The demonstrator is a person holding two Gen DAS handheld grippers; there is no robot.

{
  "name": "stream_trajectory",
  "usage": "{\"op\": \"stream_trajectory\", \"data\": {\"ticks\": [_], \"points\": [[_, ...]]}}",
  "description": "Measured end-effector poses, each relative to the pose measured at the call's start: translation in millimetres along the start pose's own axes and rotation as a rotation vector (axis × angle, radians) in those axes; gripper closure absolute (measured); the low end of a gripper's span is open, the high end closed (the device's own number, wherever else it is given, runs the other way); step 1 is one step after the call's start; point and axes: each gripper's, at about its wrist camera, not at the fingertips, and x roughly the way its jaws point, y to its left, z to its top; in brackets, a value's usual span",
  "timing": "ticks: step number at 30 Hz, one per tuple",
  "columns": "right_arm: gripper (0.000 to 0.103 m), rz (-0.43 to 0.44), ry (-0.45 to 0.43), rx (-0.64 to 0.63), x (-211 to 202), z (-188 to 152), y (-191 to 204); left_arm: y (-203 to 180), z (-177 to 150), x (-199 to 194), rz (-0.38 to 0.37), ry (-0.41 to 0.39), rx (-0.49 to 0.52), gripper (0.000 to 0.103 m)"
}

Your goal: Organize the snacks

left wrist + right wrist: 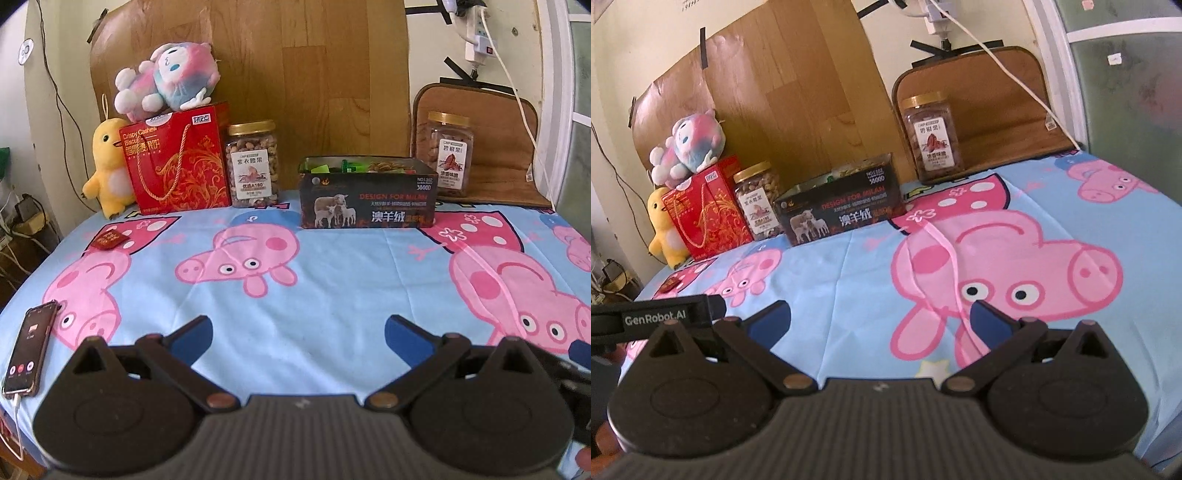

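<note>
A small red snack packet (pixel 108 239) lies on the cartoon-pig cloth (pixel 332 280), far ahead and left of the left gripper (pixel 298 332), whose fingers are spread wide, holding nothing. The dark box (pixel 367 203) of snacks stands well ahead, slightly right. The right gripper (pixel 881 320) is likewise spread and empty, with the box far ahead to its left.

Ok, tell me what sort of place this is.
Probably a room in a home, not a shop or lab: a table under a cartoon-pig cloth, plush toys at the back, and a power strip taped to the wall.

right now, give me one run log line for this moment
left gripper: open, empty | right gripper: open, empty | small red snack packet: loose on cloth | open dark cardboard box: holds snacks
</note>
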Motion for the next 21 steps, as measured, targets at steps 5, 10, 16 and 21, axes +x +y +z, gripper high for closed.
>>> {"op": "stream_trajectory", "data": {"ticks": [5,10,16,21], "points": [[0.000,0.012,0.025,0.000,1,-3,2,1,-1,-1,0.001,-0.009,-0.002,0.000],[0.000,-0.006,0.004,-0.016,0,-4,5,1,-1,-4,0.010,-0.031,0.005,0.000],[0.000,-0.034,-0.005,0.007,0,-5,3,5,-2,-7,-0.014,-0.041,-0.008,0.000],[0.000,-0.031,-0.023,0.009,-4,-5,4,9,-2,-11,-0.038,-0.054,-0.033,0.000]]}}
